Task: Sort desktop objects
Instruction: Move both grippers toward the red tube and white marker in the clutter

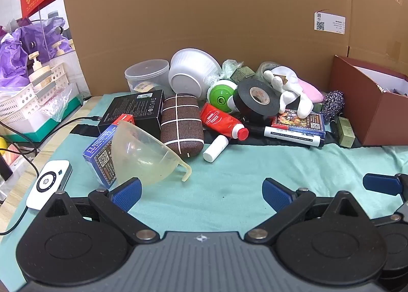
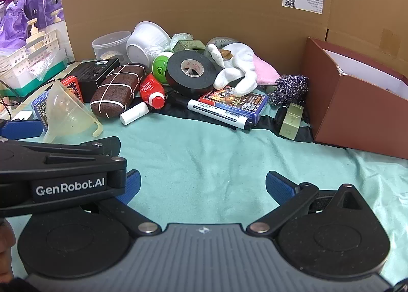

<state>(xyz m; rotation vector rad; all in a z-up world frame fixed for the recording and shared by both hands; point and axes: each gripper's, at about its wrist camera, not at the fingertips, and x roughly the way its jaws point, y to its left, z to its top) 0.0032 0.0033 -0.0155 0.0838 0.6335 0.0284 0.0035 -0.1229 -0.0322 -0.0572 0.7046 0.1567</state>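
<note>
A heap of small objects lies at the back of the teal cloth: a clear funnel (image 1: pixel 142 156), a brown checked case (image 1: pixel 181 123), a red tube (image 1: pixel 222 121), a black tape roll (image 1: pixel 257 99), a white glove (image 1: pixel 290 90), a marker (image 1: pixel 293 136) and a card box (image 1: pixel 301 121). My left gripper (image 1: pixel 201 193) hovers open above bare cloth, its left pad just short of the funnel. In the right wrist view my right gripper (image 2: pixel 202 186) is open too and holds nothing; the heap, with the tape roll (image 2: pixel 190 71) and marker (image 2: pixel 219 113), lies beyond it.
A dark red open box (image 2: pixel 357 111) stands at the right. A tall cardboard wall (image 1: pixel 216 16) closes the back. White baskets (image 1: pixel 30 98), cables and a white device (image 1: pixel 49 181) sit at the left. The left gripper's body (image 2: pixel 58 174) overlaps the right wrist view's left side.
</note>
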